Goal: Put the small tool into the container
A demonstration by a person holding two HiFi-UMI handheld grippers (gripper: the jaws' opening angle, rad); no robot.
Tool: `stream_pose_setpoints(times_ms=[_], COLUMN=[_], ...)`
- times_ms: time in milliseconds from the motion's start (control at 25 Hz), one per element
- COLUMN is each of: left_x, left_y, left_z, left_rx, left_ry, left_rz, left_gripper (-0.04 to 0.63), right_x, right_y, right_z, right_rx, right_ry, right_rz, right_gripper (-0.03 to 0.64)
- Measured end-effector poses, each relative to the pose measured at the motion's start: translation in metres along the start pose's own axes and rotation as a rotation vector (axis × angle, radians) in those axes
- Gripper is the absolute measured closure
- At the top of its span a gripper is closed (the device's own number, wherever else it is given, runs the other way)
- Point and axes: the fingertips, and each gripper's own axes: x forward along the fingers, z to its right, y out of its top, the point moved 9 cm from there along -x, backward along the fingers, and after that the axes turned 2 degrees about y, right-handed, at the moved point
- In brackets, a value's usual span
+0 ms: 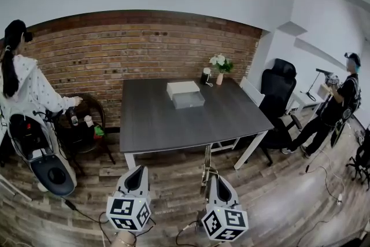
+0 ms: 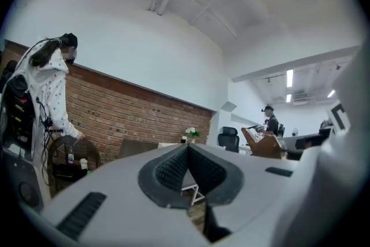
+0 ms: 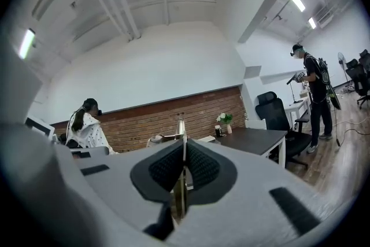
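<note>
R gripper (image 3: 184, 144) pinched shut on small tool (image 3: 180, 124), shaft poking out ahead; L gripper (image 2: 188, 147) shut, empty. Container (image 1: 188, 100) lay well ahead; thin tool could've pivoted or slipped en route.

I can't tell what lies in the container (image 1: 188, 100) on the bench (image 1: 156, 124): it's too small. My right hand-held gripper (image 3: 184, 150) hides most of the small tool (image 3: 181, 124).

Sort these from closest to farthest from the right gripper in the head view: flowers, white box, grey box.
Starting from the right gripper:
1. The grey box, middle of the table, nearest side.
2. The white box, right behind it.
3. The flowers, far back edge, toward the right.
</note>
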Motion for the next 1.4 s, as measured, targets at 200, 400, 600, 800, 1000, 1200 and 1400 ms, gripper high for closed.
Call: stream_pose_setpoints(times_ms=[200,400,600,800,1000,1200,1400], left_x=[0.015,0.032,0.056,0.088,0.138,0.200,0.257], left_y=[-0.006,-0.016,-0.021,-0.021,-0.023,-0.016,-0.009], left_z=[0.007,0.019,0.029,0.030,0.017,0.011,0.002], left_rx=[-0.002,-0.004,0.003,0.025,0.027,0.027,0.037], left_ry=[0.032,0.042,0.030,0.018,0.001,-0.027,-0.060], left_rz=[0.007,0.001,-0.024,-0.038,-0.037,-0.033,-0.022], left_gripper=[0.592,0.592,0.592,0.592,0.592,0.592,0.592], right_x=[0.011,0.020,0.035,0.062,0.106,0.157,0.206], right_y=[0.001,-0.001,0.000,0.000,-0.003,0.008,0.018], right_z=[0.027,0.054,0.072,0.087,0.097,0.108,0.119], right_rx=[0.003,0.013,0.014,0.033,0.036,0.022,0.016], right_ry=[0.012,-0.002,-0.015,-0.026,-0.034,-0.038,-0.055], right_rz=[-0.007,-0.014,-0.026,-0.030,-0.022,-0.012,0.011], right_gripper=[0.611,0.611,0.611,0.611,0.611,0.609,0.609])
